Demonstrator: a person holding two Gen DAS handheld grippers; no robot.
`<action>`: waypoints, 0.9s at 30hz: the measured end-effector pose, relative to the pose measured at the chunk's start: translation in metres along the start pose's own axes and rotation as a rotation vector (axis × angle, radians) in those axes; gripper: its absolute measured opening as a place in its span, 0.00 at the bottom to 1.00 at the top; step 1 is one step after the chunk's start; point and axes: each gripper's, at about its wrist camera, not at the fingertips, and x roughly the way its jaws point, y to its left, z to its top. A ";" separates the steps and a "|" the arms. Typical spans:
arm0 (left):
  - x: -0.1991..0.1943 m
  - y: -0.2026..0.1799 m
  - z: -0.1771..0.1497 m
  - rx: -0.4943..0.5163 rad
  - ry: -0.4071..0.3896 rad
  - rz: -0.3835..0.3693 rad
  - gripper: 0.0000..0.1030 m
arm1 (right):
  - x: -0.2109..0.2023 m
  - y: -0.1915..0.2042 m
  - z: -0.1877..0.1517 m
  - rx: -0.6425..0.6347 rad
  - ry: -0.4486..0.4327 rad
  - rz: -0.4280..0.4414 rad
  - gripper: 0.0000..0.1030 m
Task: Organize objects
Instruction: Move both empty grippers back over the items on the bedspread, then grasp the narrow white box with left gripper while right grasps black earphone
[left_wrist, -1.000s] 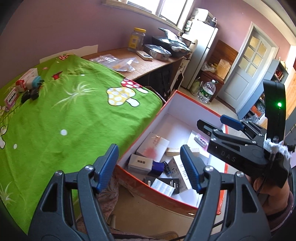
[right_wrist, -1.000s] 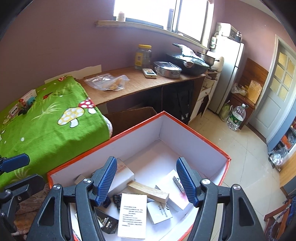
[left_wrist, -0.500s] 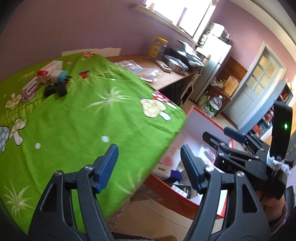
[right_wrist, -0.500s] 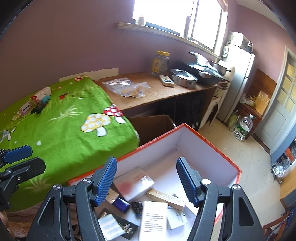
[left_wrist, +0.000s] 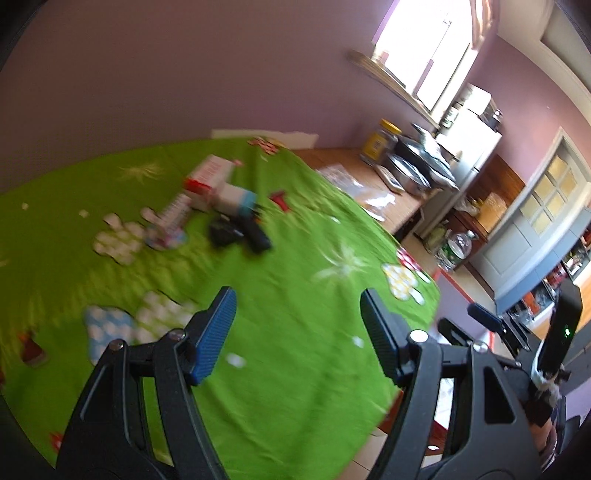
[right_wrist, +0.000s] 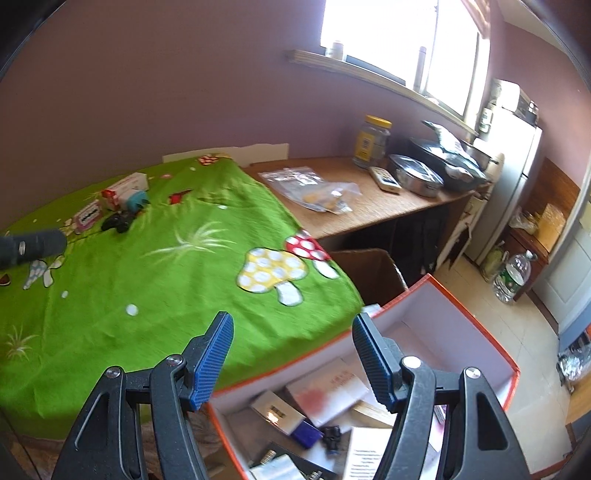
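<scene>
My left gripper is open and empty above the green mushroom-print cloth. Far on the cloth lie a red-and-white box, a white-and-teal item, a striped flat pack and two black items. My right gripper is open and empty over the near edge of the orange-rimmed white box, which holds several small boxes and papers. The same far items show in the right wrist view. The left gripper's tip shows at the left edge there.
A wooden counter right of the cloth holds a plastic bag, a yellow-lidded jar, a remote and metal pans. A brown carton stands under it. A fridge, a water bottle and a door lie beyond.
My left gripper has swung left from over the box to over the cloth, facing the far items. My right gripper has also turned left, so the box now sits lower right.
</scene>
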 end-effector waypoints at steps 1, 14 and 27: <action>-0.001 0.007 0.003 -0.003 0.000 0.005 0.71 | 0.001 0.003 0.002 -0.001 -0.001 0.010 0.66; 0.032 0.060 0.035 -0.022 0.061 0.107 0.60 | 0.017 0.042 0.025 -0.027 0.000 0.080 0.66; 0.074 0.091 0.045 0.036 0.082 0.121 0.21 | 0.037 0.080 0.050 -0.068 0.005 0.118 0.66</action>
